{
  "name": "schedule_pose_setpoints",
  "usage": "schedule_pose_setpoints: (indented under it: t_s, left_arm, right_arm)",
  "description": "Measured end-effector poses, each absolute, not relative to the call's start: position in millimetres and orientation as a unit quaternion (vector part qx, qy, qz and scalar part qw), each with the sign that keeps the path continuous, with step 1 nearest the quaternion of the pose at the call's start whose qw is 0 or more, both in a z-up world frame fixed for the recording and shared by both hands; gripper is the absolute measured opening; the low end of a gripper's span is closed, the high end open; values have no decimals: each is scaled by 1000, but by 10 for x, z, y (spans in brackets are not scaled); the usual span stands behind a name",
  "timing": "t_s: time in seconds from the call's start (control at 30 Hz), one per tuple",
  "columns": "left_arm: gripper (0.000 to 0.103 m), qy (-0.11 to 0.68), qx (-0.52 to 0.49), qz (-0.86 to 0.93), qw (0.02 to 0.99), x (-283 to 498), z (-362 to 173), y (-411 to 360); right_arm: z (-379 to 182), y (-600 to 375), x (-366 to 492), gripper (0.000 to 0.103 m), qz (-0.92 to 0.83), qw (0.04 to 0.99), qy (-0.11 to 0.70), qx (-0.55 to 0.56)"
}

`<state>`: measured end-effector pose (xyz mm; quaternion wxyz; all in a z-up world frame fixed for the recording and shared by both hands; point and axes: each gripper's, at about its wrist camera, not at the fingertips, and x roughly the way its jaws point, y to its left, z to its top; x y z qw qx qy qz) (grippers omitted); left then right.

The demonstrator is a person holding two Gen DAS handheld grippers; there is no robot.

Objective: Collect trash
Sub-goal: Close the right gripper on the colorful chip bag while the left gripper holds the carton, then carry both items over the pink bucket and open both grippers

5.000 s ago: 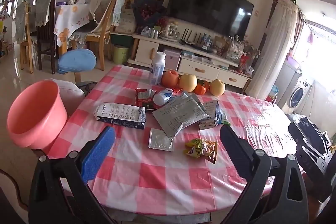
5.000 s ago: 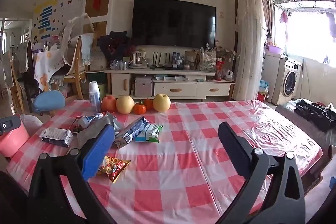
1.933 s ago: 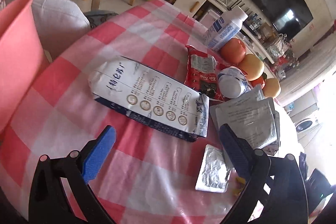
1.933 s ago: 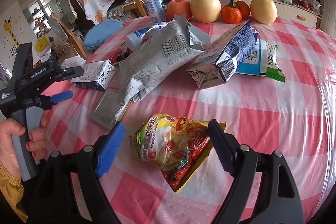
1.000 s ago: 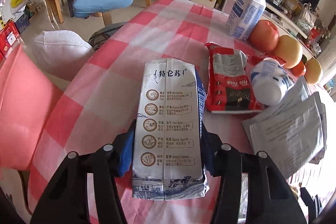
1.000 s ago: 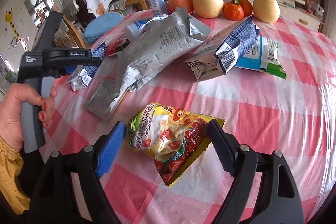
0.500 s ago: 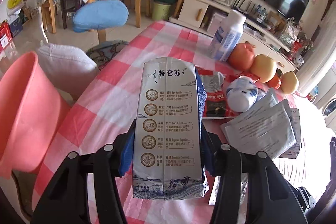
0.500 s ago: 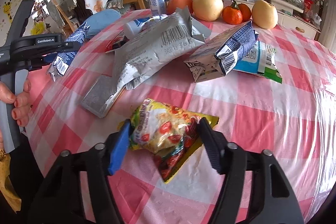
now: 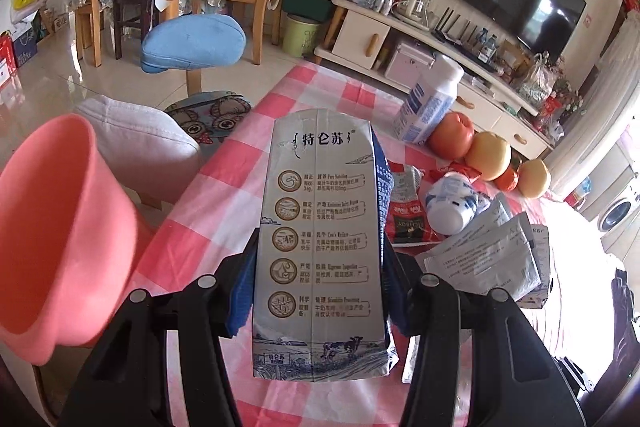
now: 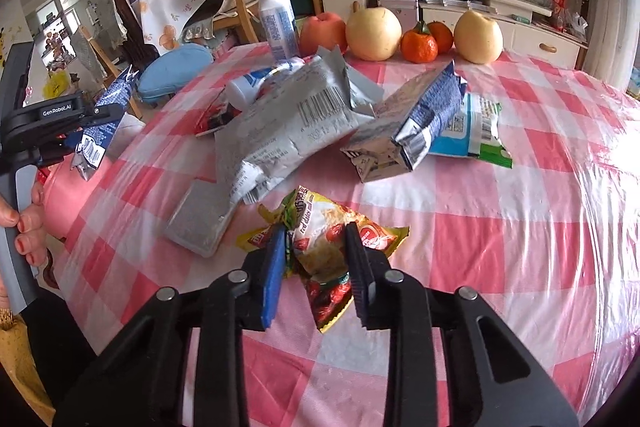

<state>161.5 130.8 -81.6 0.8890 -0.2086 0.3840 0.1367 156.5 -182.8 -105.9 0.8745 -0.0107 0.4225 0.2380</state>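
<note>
My left gripper (image 9: 318, 263) is shut on a flattened grey and blue milk carton (image 9: 320, 227) and holds it lifted above the table's left edge; it also shows in the right wrist view (image 10: 102, 125). A pink bin (image 9: 52, 227) stands just left of it, below table height. My right gripper (image 10: 316, 259) is shut on a crumpled yellow and red snack bag (image 10: 320, 227) on the checked tablecloth (image 10: 500, 227). More trash lies behind: a grey foil bag (image 10: 288, 131), a second flattened carton (image 10: 412, 123), a foil packet (image 10: 200, 219).
Fruit (image 10: 374, 33) and a white bottle (image 10: 276, 19) stand along the far table edge; a small bottle (image 9: 452, 203) and a red wrapper (image 9: 408, 215) lie near them. A blue stool (image 9: 192, 41) and wooden chairs stand beyond the table's left side.
My left gripper closed on the milk carton and lifted it off the table. My right gripper closed fully on the snack bag, crumpling it.
</note>
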Motion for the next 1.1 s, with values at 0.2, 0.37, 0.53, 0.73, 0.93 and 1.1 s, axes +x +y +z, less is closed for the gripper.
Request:
schedule_pose_setpoints:
  t_s: [0.2,0.37,0.53,0.73,0.93,1.1]
  left_arm:
    - [54,373,-222,148,889,1460,-734,1570]
    - [54,354,-235,173,888,1277,-616,1887]
    - [54,324,-247,238,882,941,-483,2415]
    - [55,326,-313,319,833,550,-684,3174]
    - [62,361,-349,353,790,457,-925,3514]
    - [74,348,-349,365,790,423,-936,3493]
  right_arm:
    - [-769,-1512,1448,27,264,880,394,-13]
    - [-377,-946,1340,27,335,870,362,-5]
    - [53,27,1170,27,450,832,324,-11]
    - [180,1081,1079,27,534,779,327,-14]
    - [-138,1654,1252,30,525,756,392,-4]
    - [-198,1413,1341,63,501,771,391,41]
